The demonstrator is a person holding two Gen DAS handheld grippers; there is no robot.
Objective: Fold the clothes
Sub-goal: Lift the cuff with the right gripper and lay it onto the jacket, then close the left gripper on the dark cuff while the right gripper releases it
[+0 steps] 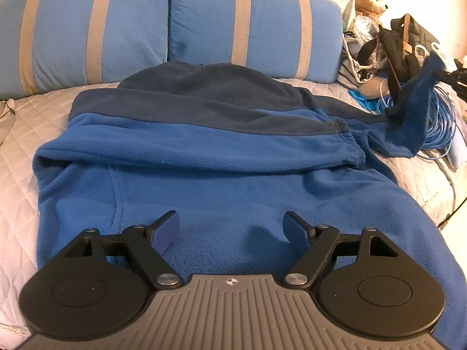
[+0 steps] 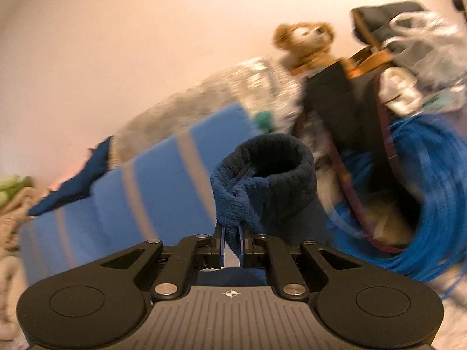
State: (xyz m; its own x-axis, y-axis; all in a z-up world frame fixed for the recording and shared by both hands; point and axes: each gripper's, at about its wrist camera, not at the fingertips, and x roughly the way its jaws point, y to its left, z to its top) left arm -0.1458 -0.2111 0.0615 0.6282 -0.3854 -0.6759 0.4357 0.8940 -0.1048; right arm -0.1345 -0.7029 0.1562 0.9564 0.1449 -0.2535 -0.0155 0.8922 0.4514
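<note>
In the left wrist view the fleece jacket (image 1: pixel 204 151) fills the middle of the frame, leaving open quilted bed (image 1: pixel 26 151) along the left edge and a narrower strip at lower right. Two striped pillows (image 1: pixel 163 26) wall off the top. The upper right is crowded: a teddy bear (image 1: pixel 369 0), a dark bag (image 1: pixel 408 46) and a coil of blue cable (image 1: pixel 440 122) just beside the raised sleeve (image 1: pixel 414 116). In the right wrist view the upper left is bare wall (image 2: pixel 116 43); the same clutter blocks the right.

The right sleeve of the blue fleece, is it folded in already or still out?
Out. The right gripper holds the sleeve cuff raised; the left sleeve lies folded across.
</note>
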